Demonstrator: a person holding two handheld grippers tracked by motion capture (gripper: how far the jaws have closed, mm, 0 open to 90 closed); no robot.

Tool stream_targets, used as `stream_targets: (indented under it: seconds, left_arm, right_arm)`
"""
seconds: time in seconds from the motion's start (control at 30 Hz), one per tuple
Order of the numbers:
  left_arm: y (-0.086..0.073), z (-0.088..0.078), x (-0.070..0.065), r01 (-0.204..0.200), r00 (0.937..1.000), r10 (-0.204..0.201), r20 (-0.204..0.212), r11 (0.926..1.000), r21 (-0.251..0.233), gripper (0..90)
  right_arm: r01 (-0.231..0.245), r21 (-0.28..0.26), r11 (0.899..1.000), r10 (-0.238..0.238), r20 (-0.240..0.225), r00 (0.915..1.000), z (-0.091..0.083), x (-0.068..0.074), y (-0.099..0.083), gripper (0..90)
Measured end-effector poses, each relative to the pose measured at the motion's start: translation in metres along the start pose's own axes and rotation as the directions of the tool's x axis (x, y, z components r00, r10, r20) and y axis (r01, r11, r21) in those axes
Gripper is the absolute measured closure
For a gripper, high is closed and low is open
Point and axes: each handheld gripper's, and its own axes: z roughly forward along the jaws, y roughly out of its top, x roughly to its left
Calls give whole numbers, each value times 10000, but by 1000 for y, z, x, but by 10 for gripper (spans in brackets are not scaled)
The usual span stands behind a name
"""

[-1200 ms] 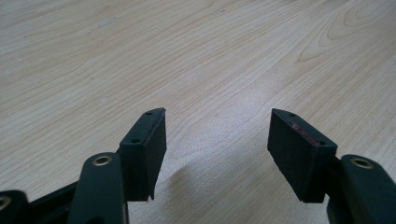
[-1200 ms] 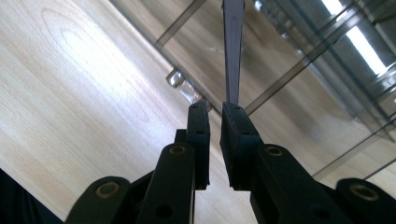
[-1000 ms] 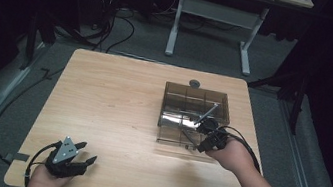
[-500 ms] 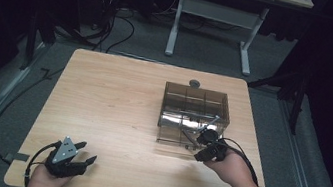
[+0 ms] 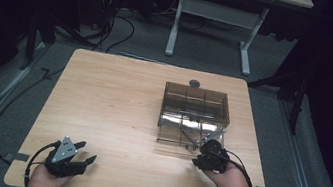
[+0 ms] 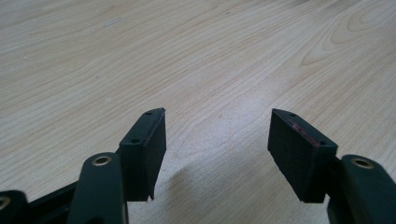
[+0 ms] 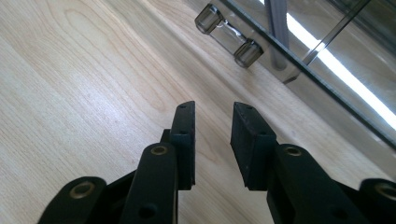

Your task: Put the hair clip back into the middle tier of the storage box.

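Jaws slightly parted and empty, right hand-held gripper (image 5: 204, 155) sits just before the smoky plastic box (image 5: 194, 114), while left hand-held gripper (image 5: 79, 161) rests spread wide on the bench (image 5: 112, 105).

Rectangular wooden table (image 5: 116, 111) with a pale, wavy grain and rounded corners, standing on grey carpet. On its right half sits a smoky, see-through plastic compartment box (image 5: 194, 115), divided by inner walls into a grid of cells. Its near side faces the table's front edge, and a clear cylindrical latch handle (image 7: 229, 36) projects from that side, just above the wood. A small dark round knob (image 5: 195, 83) lies at the table's far edge, just behind the box. The left half of the tabletop carries bare wood grain.
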Motion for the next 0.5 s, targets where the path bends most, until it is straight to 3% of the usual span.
stream_targets:
  seconds: [0.2, 0.3, 0.33, 0.43, 0.5]
  left_arm:
    - [0, 0, 0, 85, 10000, -85, -30, 9999, -73, 375]
    - [0, 0, 0, 85, 9999, -86, -94, 9999, -89, 376]
    - [0, 0, 0, 85, 9999, -86, -94, 9999, -89, 376]
    - [0, -1, 0, 116, 9998, -117, -133, 9999, -115, 376]
    - [0, -1, 0, 131, 9998, -133, -156, 9998, -142, 376]
  right_arm:
    - [-214, -1290, 9914, 208, -65, 9998, 5, 0, -17, 671]
    - [-379, -2082, 9774, 358, -138, 9993, 12, 0, -30, 652]
    - [-379, -2082, 9774, 358, -138, 9993, 12, 0, -30, 652]
    - [-425, -2704, 9618, 439, -10, 9990, 16, 3, -41, 624]
    - [-334, -2853, 9578, 353, 13, 9994, 18, 3, -44, 617]
